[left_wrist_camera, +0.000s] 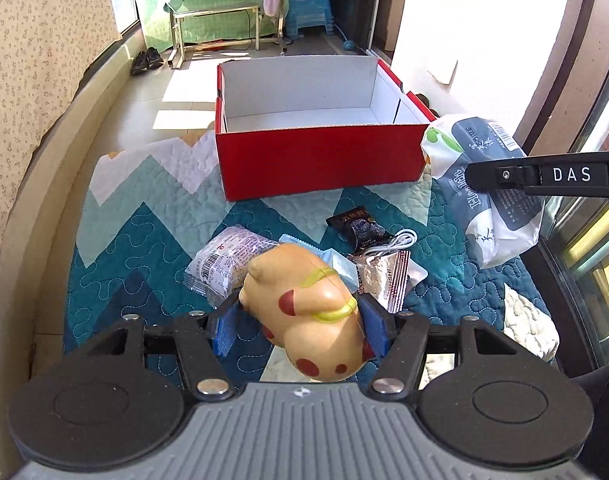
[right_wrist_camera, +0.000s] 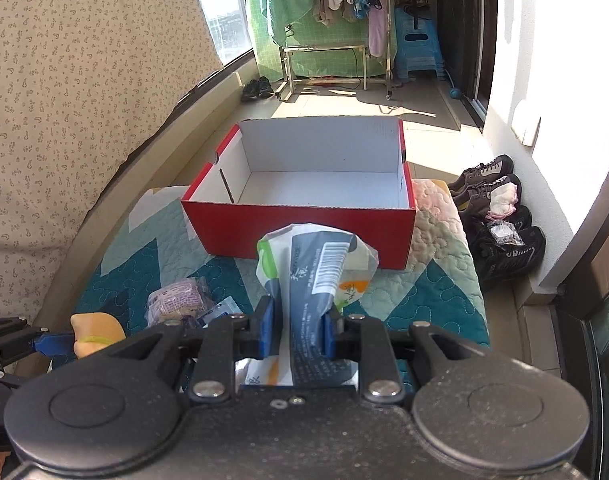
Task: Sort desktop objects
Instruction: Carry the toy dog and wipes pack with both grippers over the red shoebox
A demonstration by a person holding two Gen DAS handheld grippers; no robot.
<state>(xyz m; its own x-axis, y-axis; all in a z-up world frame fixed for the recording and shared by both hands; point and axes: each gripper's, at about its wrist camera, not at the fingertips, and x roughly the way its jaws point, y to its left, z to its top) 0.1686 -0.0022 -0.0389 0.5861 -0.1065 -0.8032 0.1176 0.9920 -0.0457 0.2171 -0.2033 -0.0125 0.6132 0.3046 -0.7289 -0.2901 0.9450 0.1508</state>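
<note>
My left gripper [left_wrist_camera: 300, 326] is shut on a tan toy animal [left_wrist_camera: 308, 316] with red spots and a yellow collar, lifted above the quilt. My right gripper [right_wrist_camera: 298, 330] is shut on a white and grey tissue pack [right_wrist_camera: 316, 276], which hangs in the air in front of the box; the same tissue pack [left_wrist_camera: 484, 184] shows at the right of the left wrist view, with a black finger [left_wrist_camera: 544, 176] across it. An open red shoebox [left_wrist_camera: 320, 160], white and bare inside, stands at the far end of the quilt, and the right wrist view shows the shoebox [right_wrist_camera: 300, 228] too.
On the blue zigzag quilt [left_wrist_camera: 144, 240] lie a purple-printed packet [left_wrist_camera: 228, 260], a dark packet [left_wrist_camera: 356, 224], a white cable [left_wrist_camera: 400, 240] and a silver wrapper [left_wrist_camera: 384, 276]. Shoes [right_wrist_camera: 500, 216] sit on the floor to the right. A patterned curtain [right_wrist_camera: 64, 120] hangs at left.
</note>
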